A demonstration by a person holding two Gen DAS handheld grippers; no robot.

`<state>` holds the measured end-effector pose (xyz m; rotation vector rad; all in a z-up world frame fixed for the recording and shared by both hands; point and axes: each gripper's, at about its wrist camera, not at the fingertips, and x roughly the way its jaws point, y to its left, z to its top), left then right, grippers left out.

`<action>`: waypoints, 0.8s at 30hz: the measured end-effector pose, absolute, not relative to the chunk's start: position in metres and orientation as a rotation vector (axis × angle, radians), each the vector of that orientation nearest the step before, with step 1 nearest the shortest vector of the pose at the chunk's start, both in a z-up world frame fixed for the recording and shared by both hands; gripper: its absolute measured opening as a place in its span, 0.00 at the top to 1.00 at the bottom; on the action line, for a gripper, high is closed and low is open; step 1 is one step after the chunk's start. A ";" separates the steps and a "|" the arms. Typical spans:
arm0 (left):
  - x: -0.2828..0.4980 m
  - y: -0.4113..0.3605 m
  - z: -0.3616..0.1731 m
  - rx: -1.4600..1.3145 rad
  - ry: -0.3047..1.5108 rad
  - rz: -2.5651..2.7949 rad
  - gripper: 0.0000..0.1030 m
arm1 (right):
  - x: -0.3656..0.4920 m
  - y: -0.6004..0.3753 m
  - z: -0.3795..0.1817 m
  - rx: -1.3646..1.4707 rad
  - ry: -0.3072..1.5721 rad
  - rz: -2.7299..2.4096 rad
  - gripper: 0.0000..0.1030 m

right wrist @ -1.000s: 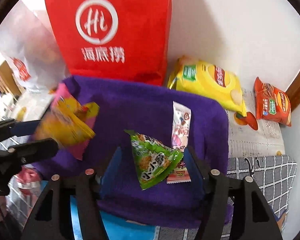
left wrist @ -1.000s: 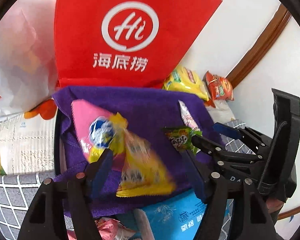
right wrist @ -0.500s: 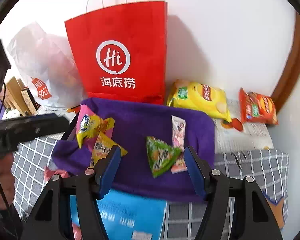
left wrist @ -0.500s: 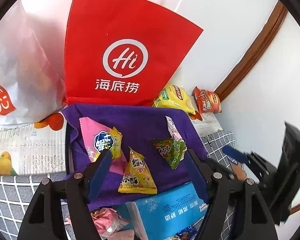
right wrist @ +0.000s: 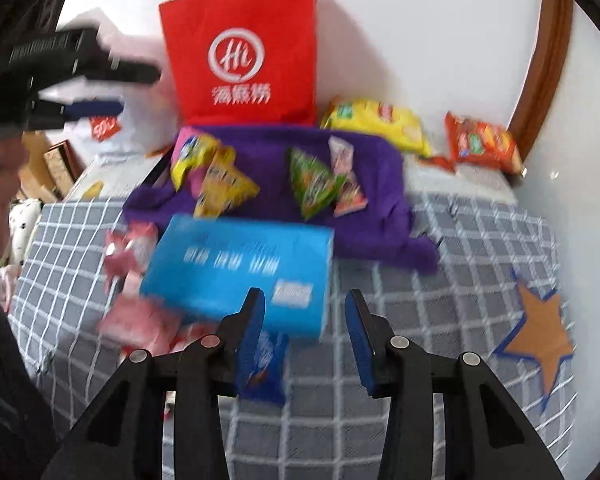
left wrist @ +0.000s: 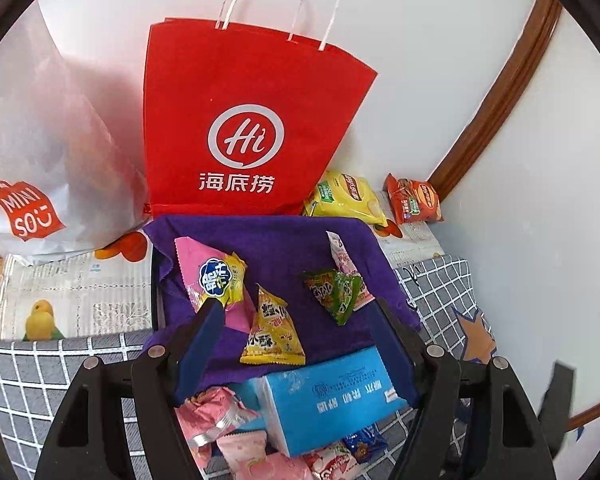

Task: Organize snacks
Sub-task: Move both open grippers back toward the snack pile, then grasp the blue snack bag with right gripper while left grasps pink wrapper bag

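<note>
1. A grey checked cloth (right wrist: 440,264) covered the surface; whether a counter or a bed lay under it could not be told.
2. A red paper bag (left wrist: 240,120) stood upright against the wall, a white plastic bag (left wrist: 40,140) beside it.
3. A purple towel (left wrist: 284,240) lay in front of the red bag, touching it.
4. A blue tissue pack (left wrist: 328,396) rested at the towel's near edge.
5. On the towel lay a pink-and-yellow packet (left wrist: 216,280), a yellow triangular snack (left wrist: 272,332) and a green triangular snack (left wrist: 336,292).
6. The left claw (left wrist: 296,344) hung released above the towel, empty.
7. The right claw (right wrist: 304,336) was closing over the checked cloth with nothing between its pads; a small blue packet (right wrist: 264,364) lay just beside it.
</note>
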<state>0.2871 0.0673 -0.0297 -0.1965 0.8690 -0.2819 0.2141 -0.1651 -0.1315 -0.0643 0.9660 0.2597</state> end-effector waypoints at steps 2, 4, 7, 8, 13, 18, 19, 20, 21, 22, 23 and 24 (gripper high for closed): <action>0.282 0.067 -0.025 -0.193 0.859 -0.292 0.29 | 0.206 -0.161 -0.143 -0.047 0.988 0.270 0.53; 0.277 0.067 -0.020 -0.199 0.856 -0.309 0.29 | 0.202 -0.156 -0.154 -0.029 0.999 0.275 0.50; 0.270 0.070 -0.013 -0.206 0.844 -0.328 0.29 | 0.202 -0.146 -0.173 0.001 1.043 0.287 0.50; 0.267 0.070 -0.010 -0.204 0.835 -0.332 0.29 | 0.202 -0.142 -0.181 0.008 1.062 0.287 0.50; 0.259 0.076 -0.001 -0.213 0.810 -0.344 0.29 | 0.204 -0.124 -0.210 -0.088 1.093 0.217 0.50; 0.254 0.079 0.004 -0.223 0.793 -0.349 0.29 | 0.207 -0.125 -0.220 -0.104 1.074 0.188 0.47; 0.253 0.079 0.005 -0.220 0.790 -0.349 0.29 | 0.207 -0.127 -0.220 -0.088 1.072 0.194 0.50; 0.252 0.078 0.006 -0.218 0.786 -0.347 0.29 | 0.206 -0.129 -0.220 -0.079 1.074 0.202 0.61; 0.251 0.078 0.006 -0.216 0.783 -0.346 0.29 | 0.204 -0.130 -0.218 -0.085 1.076 0.210 0.61; 0.250 0.076 0.007 -0.212 0.780 -0.347 0.29 | 0.200 -0.131 -0.216 -0.103 1.080 0.223 0.61; 0.249 0.075 0.007 -0.207 0.777 -0.347 0.29 | 0.196 -0.133 -0.214 -0.118 1.070 0.225 0.61; 0.248 0.073 0.007 -0.202 0.776 -0.345 0.29 | 0.191 -0.138 -0.210 -0.133 1.040 0.217 0.61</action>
